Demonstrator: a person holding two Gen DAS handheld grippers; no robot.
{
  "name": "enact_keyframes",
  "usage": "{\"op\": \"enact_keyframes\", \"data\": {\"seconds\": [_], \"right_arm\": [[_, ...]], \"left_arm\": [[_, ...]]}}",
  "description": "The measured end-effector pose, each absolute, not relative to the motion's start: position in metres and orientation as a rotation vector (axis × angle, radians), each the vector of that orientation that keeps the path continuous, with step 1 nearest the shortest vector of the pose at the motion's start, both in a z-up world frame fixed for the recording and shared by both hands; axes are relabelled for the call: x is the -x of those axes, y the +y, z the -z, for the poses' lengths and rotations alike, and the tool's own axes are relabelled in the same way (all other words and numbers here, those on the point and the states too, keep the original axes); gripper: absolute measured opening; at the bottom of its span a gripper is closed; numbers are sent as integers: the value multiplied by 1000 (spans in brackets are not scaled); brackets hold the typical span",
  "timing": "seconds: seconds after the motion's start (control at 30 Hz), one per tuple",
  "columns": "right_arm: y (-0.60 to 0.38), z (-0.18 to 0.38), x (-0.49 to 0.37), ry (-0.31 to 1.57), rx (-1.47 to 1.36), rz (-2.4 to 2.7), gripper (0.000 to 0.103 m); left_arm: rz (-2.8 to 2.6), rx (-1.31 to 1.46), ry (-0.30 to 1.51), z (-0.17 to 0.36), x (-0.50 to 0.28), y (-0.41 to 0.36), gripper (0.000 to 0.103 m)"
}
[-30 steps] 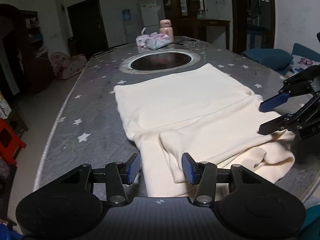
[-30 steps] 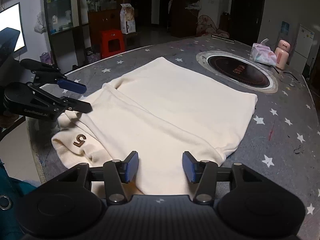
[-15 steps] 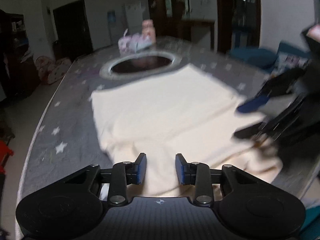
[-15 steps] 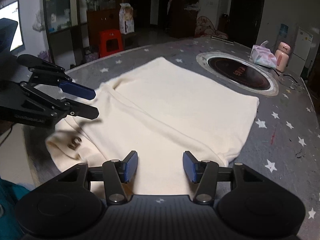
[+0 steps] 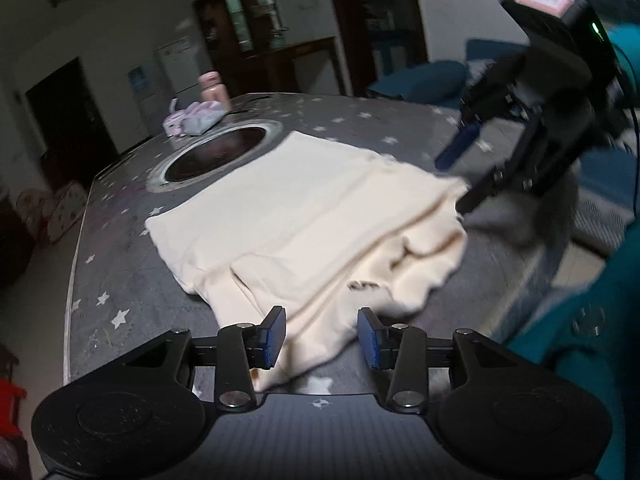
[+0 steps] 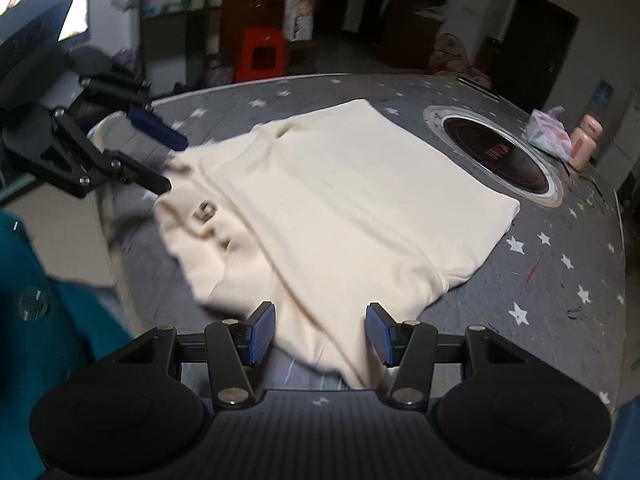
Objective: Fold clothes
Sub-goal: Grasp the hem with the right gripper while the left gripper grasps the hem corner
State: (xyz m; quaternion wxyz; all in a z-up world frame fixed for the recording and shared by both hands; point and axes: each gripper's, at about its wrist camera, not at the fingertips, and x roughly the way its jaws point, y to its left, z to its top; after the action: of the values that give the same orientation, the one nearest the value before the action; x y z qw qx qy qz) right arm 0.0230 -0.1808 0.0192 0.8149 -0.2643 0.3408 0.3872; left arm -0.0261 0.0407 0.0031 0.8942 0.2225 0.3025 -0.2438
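A cream garment (image 5: 304, 216) lies partly folded on the grey star-patterned table (image 5: 112, 256); it also shows in the right wrist view (image 6: 344, 208), with a small dark logo (image 6: 204, 212) near its bunched near end. My left gripper (image 5: 322, 338) is open, its blue pads either side of the garment's near edge without gripping it. It shows in the right wrist view (image 6: 158, 160), open beside the bunched end. My right gripper (image 6: 318, 334) is open over the other near edge. It shows in the left wrist view (image 5: 456, 182), open at the garment's right corner.
A round inset cooktop (image 5: 218, 152) sits in the table beyond the garment. A tissue pack (image 5: 196, 120) and a pink bottle (image 5: 214, 86) stand behind it. The table's near edge runs just under both grippers. A red stool (image 6: 260, 54) stands on the floor.
Both grippers have swung toward the garment's near end and tilted. The bunched end of the garment has shifted slightly. Both stay open.
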Motion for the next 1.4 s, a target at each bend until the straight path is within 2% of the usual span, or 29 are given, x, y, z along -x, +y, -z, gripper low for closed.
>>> {"op": "enact_keyframes", "data": {"seconds": [0.23,0.3,0.33,0.43,0.57,0.67,0.77,0.8,0.83,0.9,0.93,0.97,1.3,1.33,1.37,1.4], "right_arm": [[-176,-13,-9,702,640,-846,52],[-173,-13,-5,681,667,-857,56],[-172,-12,-3,671,679,-861,59],[-168,-10,1,645,708,-872,60],[-161,-5,0,610,716,-887,59],[-153,-2,-6,591,700,-900,53],[-148,-2,-19,621,642,-909,33],[-147,-3,-24,640,614,-910,18],[-149,-5,-30,659,578,-908,15],[-152,-11,-42,694,504,-905,12],[-153,-13,-48,712,467,-903,12],[-155,-17,-53,722,435,-902,11],[-161,-29,-76,724,339,-888,11],[-161,-29,-75,721,338,-884,10],[-162,-28,-74,719,337,-881,10],[-162,-27,-72,715,337,-878,9]], "left_arm": [[511,-578,538,16,27,19,42],[514,-582,522,17,27,17,32],[514,-574,519,16,26,17,21],[504,-504,516,9,16,20,16],[479,-384,542,-2,-5,26,14],[472,-330,565,-4,-22,28,14],[467,-301,593,-3,-33,30,16],[468,-301,596,-3,-33,32,16],[473,-307,593,-3,-32,33,18],[479,-319,583,-4,-26,37,29],[478,-321,581,-4,-23,40,40],[476,-324,580,-4,-19,43,46],[444,-507,553,13,2,41,45],[444,-519,557,15,2,41,36],[447,-520,566,16,0,42,23],[449,-521,575,17,-1,42,19]]}}
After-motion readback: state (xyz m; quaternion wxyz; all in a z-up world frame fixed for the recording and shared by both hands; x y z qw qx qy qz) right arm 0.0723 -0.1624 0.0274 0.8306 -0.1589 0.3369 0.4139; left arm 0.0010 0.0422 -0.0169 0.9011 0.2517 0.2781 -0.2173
